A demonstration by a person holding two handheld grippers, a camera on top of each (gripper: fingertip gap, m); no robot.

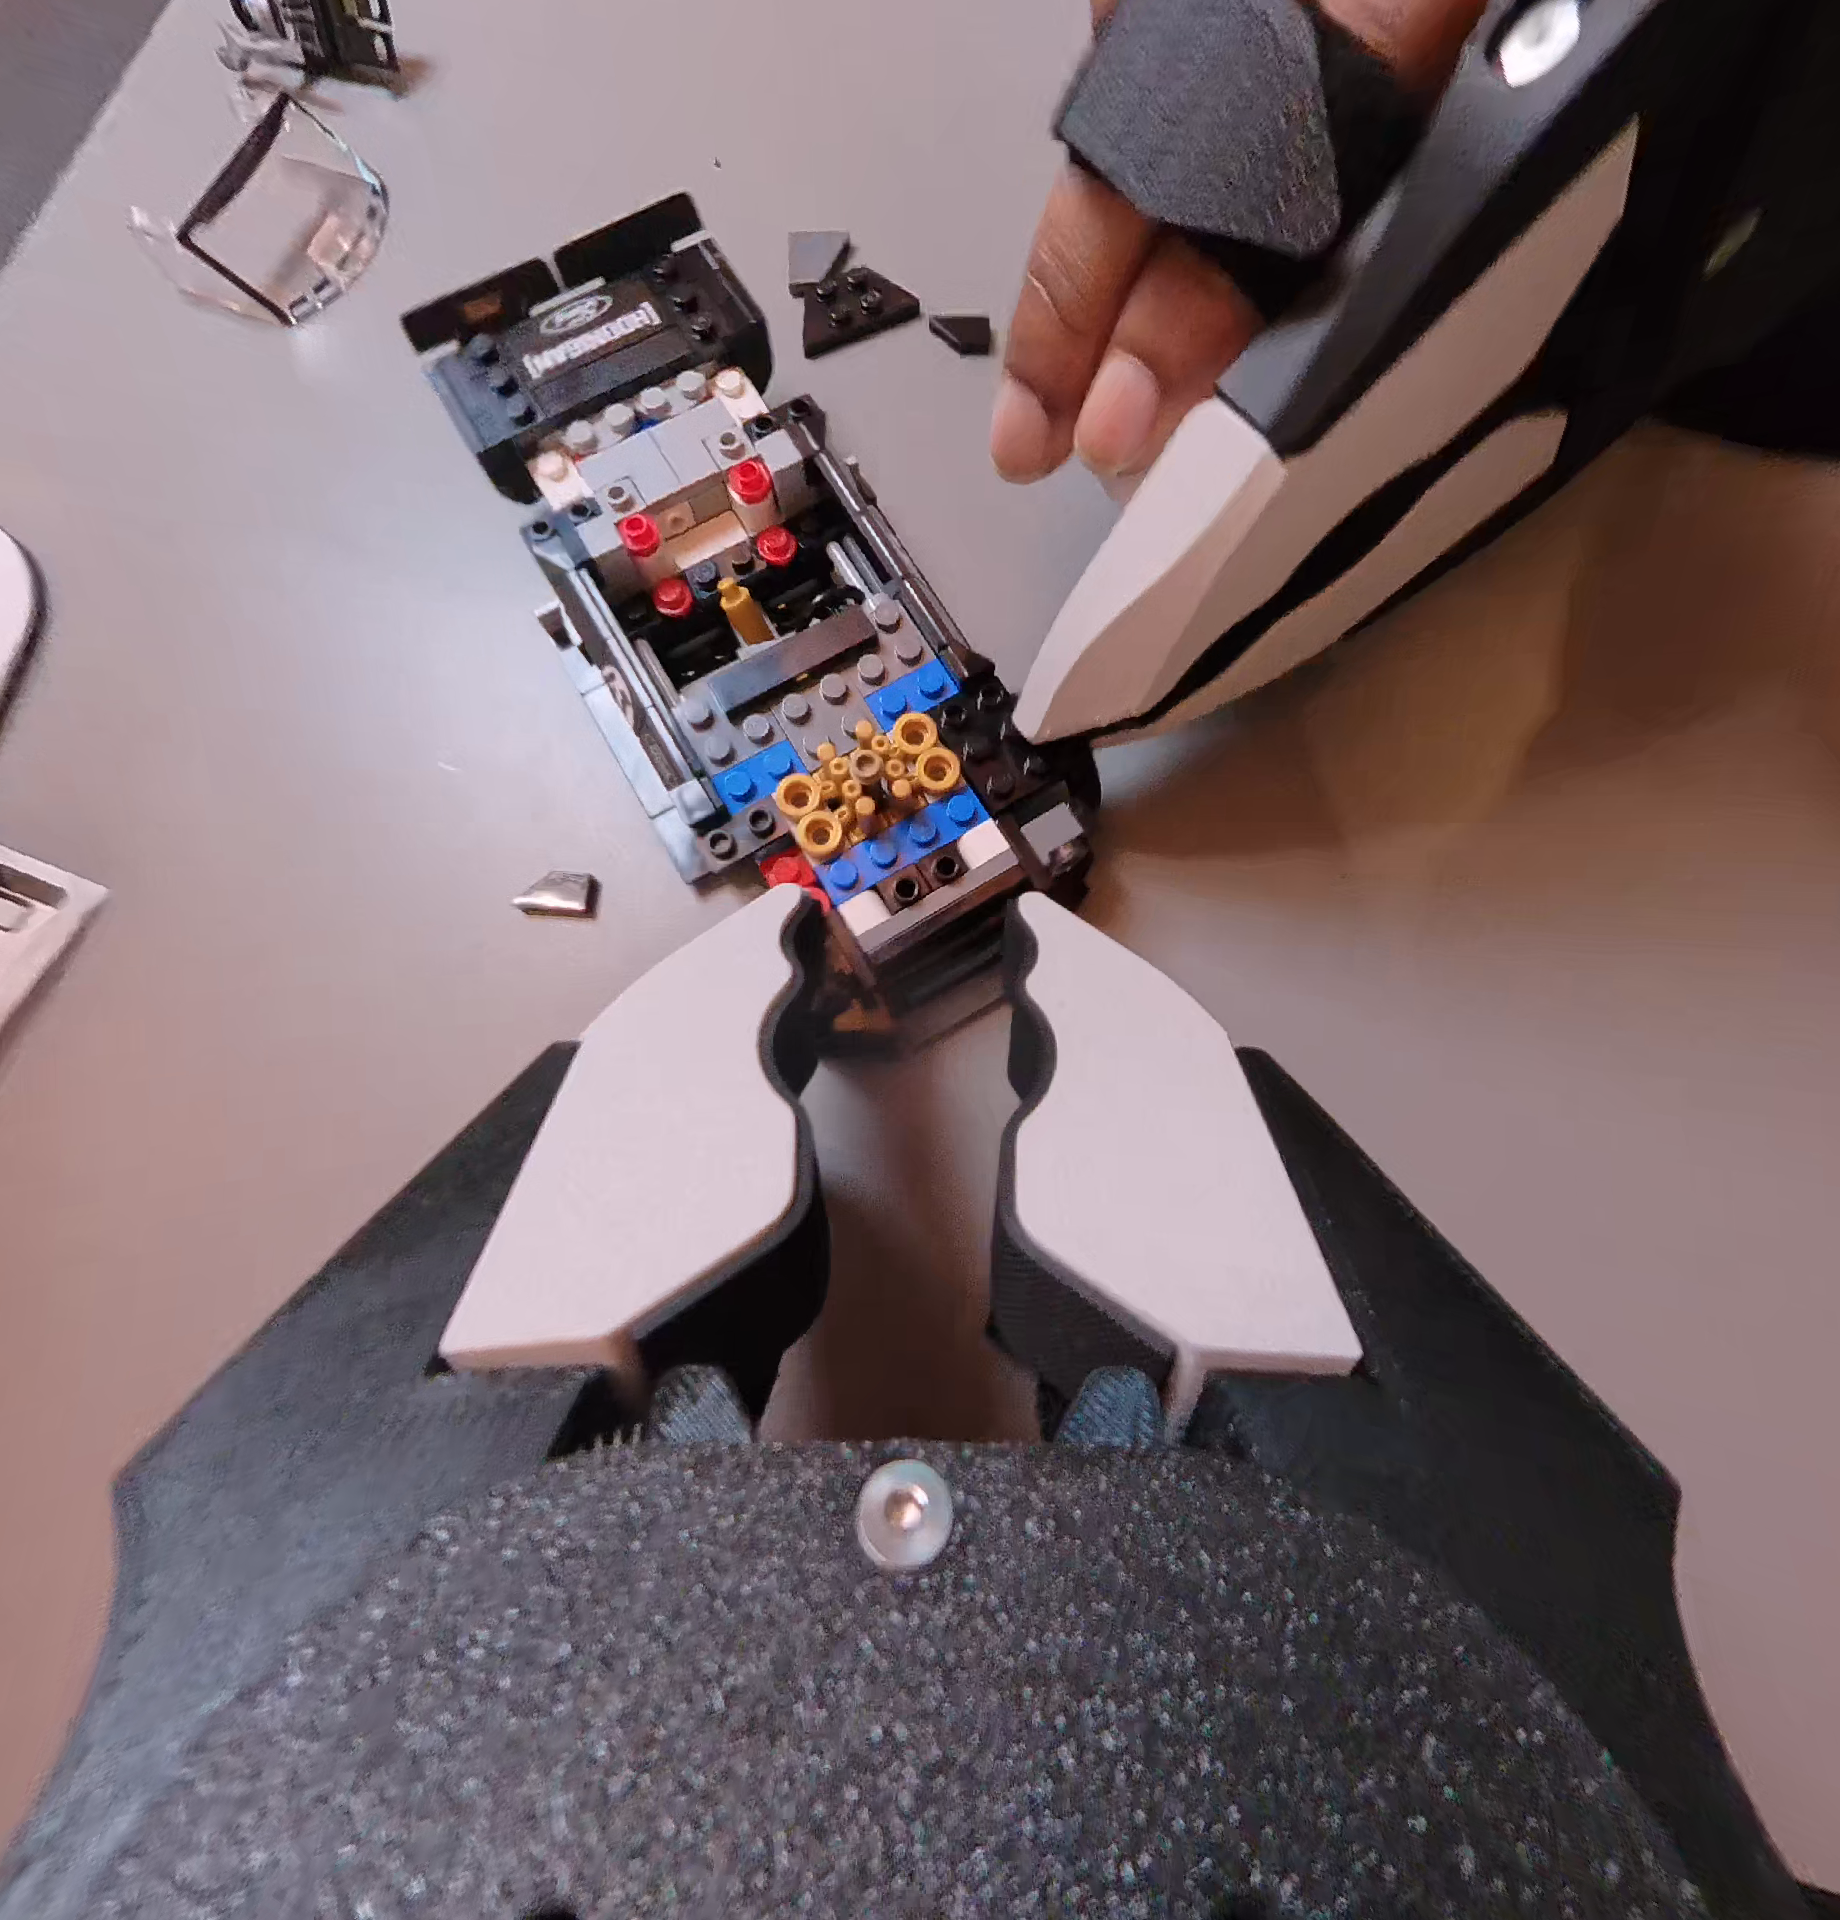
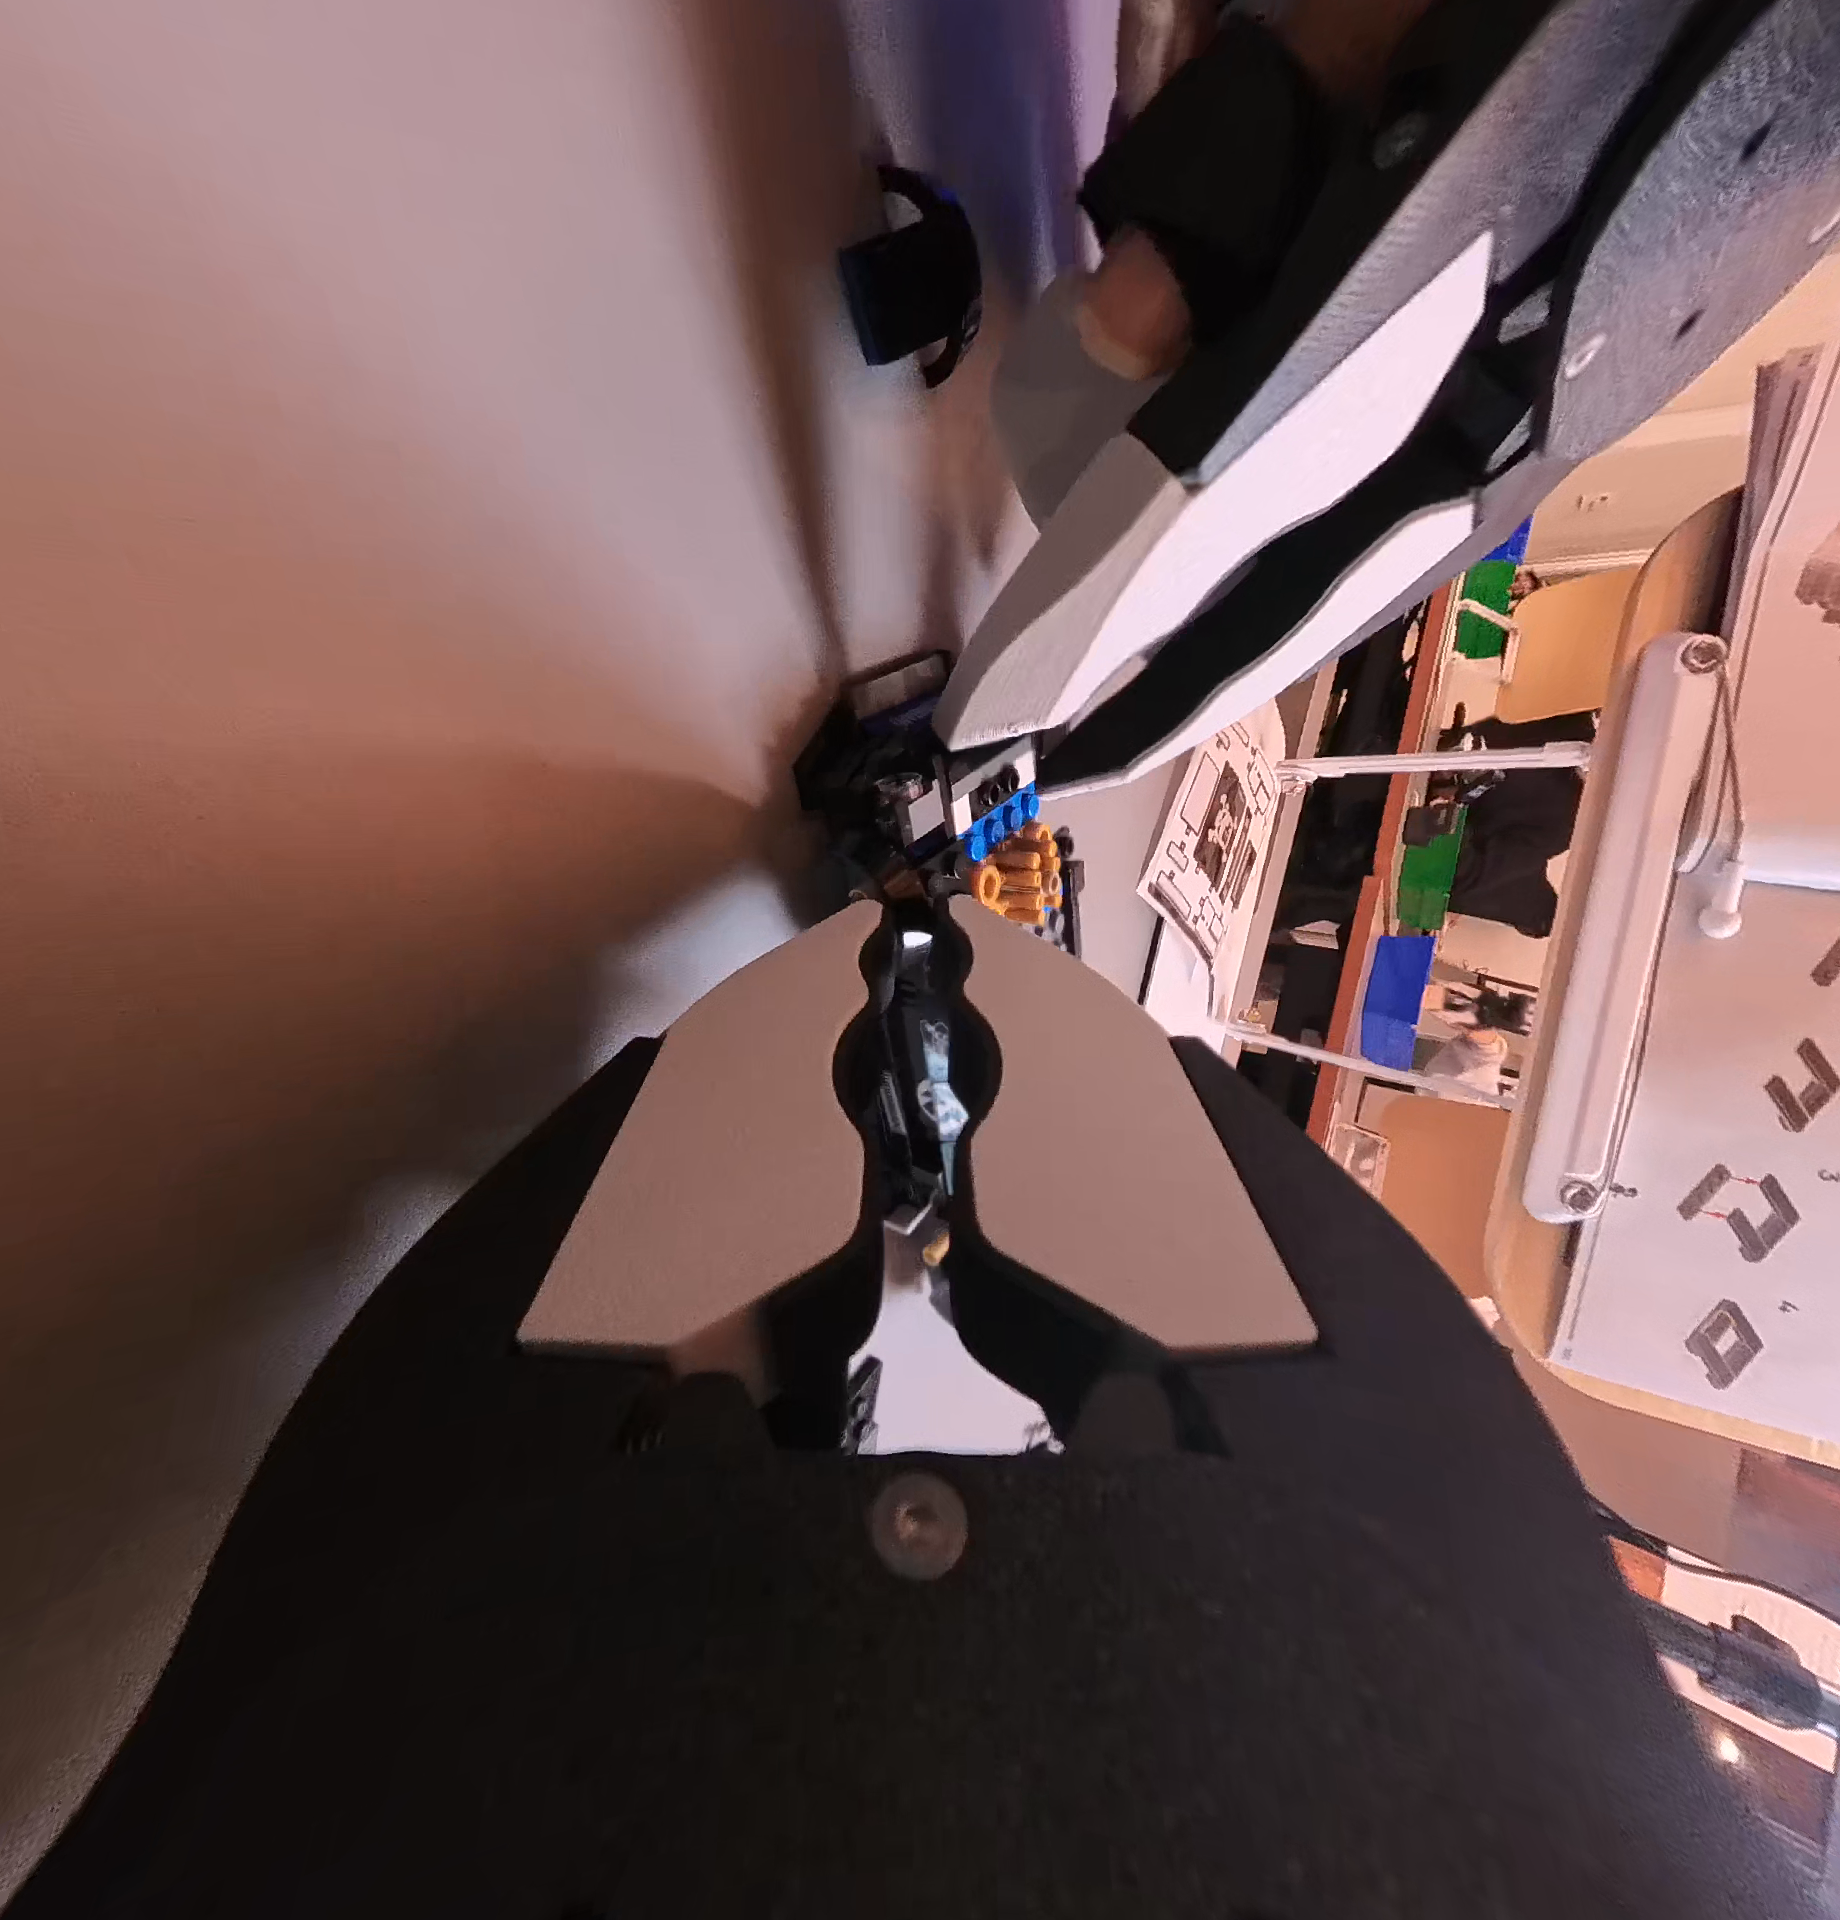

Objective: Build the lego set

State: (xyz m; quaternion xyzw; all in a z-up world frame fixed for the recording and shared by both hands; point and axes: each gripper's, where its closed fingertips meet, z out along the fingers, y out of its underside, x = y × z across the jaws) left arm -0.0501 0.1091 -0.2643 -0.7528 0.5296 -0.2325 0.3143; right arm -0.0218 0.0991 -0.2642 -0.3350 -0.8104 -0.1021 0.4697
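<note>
A partly built lego car (image 1: 750, 623) lies on the grey table, with blue plates and a cluster of gold pieces (image 1: 864, 779) at its near end. My left gripper (image 1: 911, 914) is shut on the car's near end, one finger on each side. My right gripper (image 1: 1061, 732) comes in from the upper right, and its tips touch the black corner of the car. In the right wrist view my right gripper (image 2: 918, 914) is shut on a black printed piece (image 2: 921, 1049) at the car's side. The left gripper (image 2: 999, 743) shows there above the car (image 2: 999, 821).
Loose pieces lie on the table: a black wedge plate (image 1: 859, 312), a grey tile (image 1: 814, 255), a small dark piece (image 1: 960, 330) and a silver-grey piece (image 1: 557, 894). A clear plastic stand (image 1: 272, 229) is at the far left. An instruction sheet (image 2: 1217, 831) lies behind the car. Both grippers' tips are close together, under 4 cm apart. From either gripper's tips it is about 15 cm to the grey tile (image 1: 814, 255).
</note>
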